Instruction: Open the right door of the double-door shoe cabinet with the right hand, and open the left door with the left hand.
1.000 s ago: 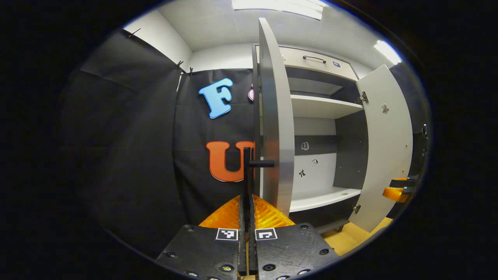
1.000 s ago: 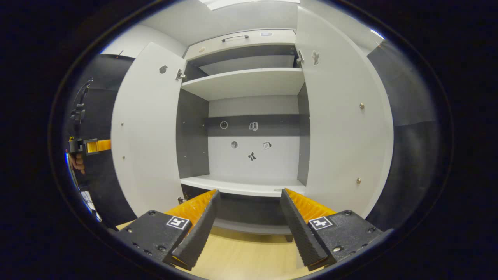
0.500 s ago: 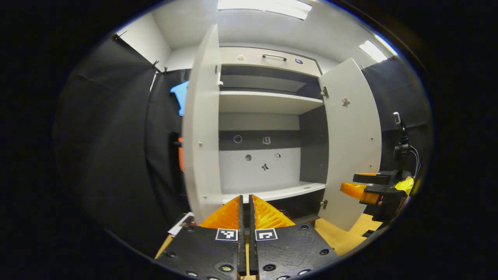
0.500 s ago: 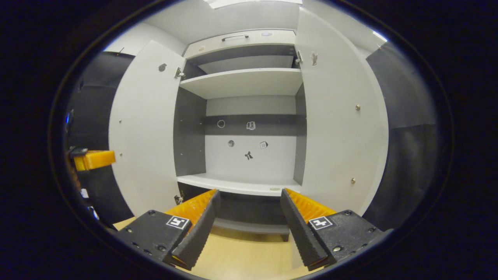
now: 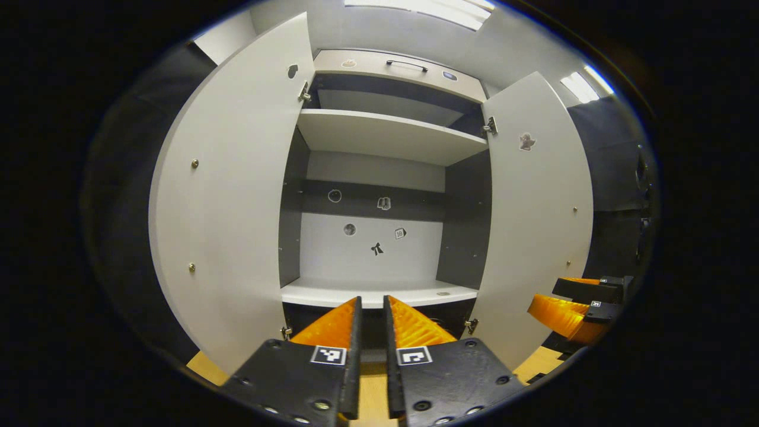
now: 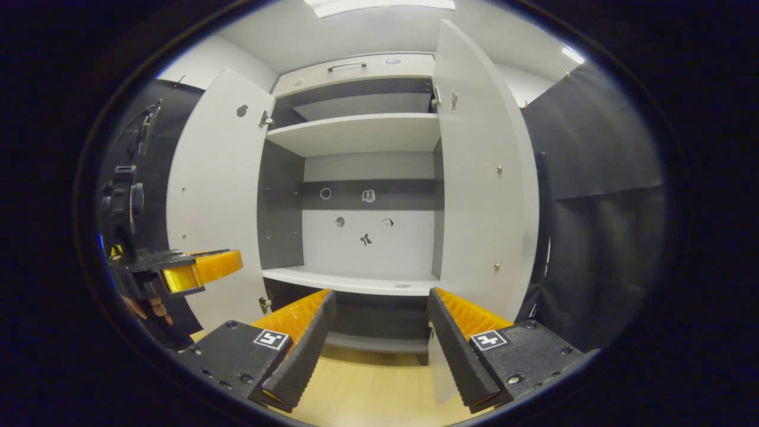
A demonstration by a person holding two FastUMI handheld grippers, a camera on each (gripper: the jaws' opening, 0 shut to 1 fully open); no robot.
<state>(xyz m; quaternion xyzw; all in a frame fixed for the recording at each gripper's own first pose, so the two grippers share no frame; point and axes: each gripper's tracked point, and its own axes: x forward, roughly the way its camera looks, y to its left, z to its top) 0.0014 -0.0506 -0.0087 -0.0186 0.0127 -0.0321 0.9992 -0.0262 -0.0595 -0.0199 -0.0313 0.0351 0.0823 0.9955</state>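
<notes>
Both doors of the shoe cabinet stand swung wide, so I judge the task essentially done. In the left gripper view the left door fills the left half of the frame and the right door the right half, with bare shelves between them. My left gripper sits at bottom centre with its fingers nearly pressed together, a thin gap between them, pinching nothing. In the right gripper view my right gripper is at the bottom with its fingers spread wide, holding nothing; the right door is just above its right finger.

The risk I see is a stray bump: the right finger is close to the right door's lower edge, and a careless pull-back could nudge that door toward closing. The left gripper also shows at left in that view, near the left door, with the same hazard.

Below is a pale wooden floor; black cloth lines the booth, with white ceiling lights at the top.
</notes>
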